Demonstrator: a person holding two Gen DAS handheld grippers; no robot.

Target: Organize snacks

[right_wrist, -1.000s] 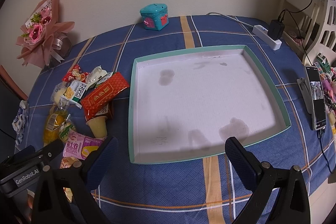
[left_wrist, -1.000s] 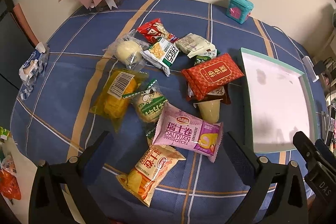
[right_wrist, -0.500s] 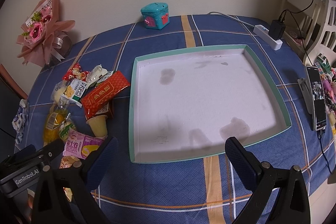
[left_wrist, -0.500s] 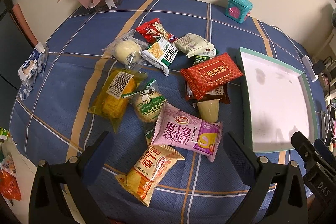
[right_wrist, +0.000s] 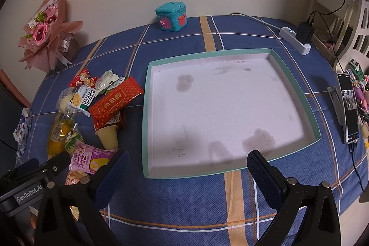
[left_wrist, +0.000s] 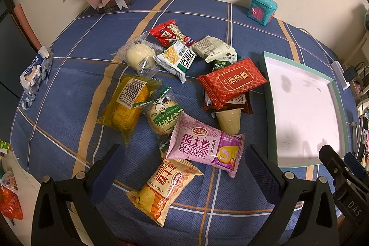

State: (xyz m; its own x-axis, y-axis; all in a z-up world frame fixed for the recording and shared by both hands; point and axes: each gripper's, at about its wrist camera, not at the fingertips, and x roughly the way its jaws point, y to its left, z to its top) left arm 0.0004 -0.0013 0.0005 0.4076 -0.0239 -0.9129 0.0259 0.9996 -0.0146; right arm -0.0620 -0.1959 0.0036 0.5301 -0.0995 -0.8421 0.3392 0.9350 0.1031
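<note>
From my feeds, both claws gape wide with nothing in them: left gripper (left_wrist: 184,173) over the crinkly snack pile (left_wrist: 182,94), right gripper (right_wrist: 188,173) at the near rim of the shallow teal-walled tray (right_wrist: 145,130). A brown packet (left_wrist: 244,103) sits mostly hidden under the red foil pack (left_wrist: 231,82); its label is unreadable.

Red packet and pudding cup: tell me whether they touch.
Cannot tell. In the left wrist view the red packet overhangs near the pudding cup, but a brown packet sits between, hiding any contact.
</note>
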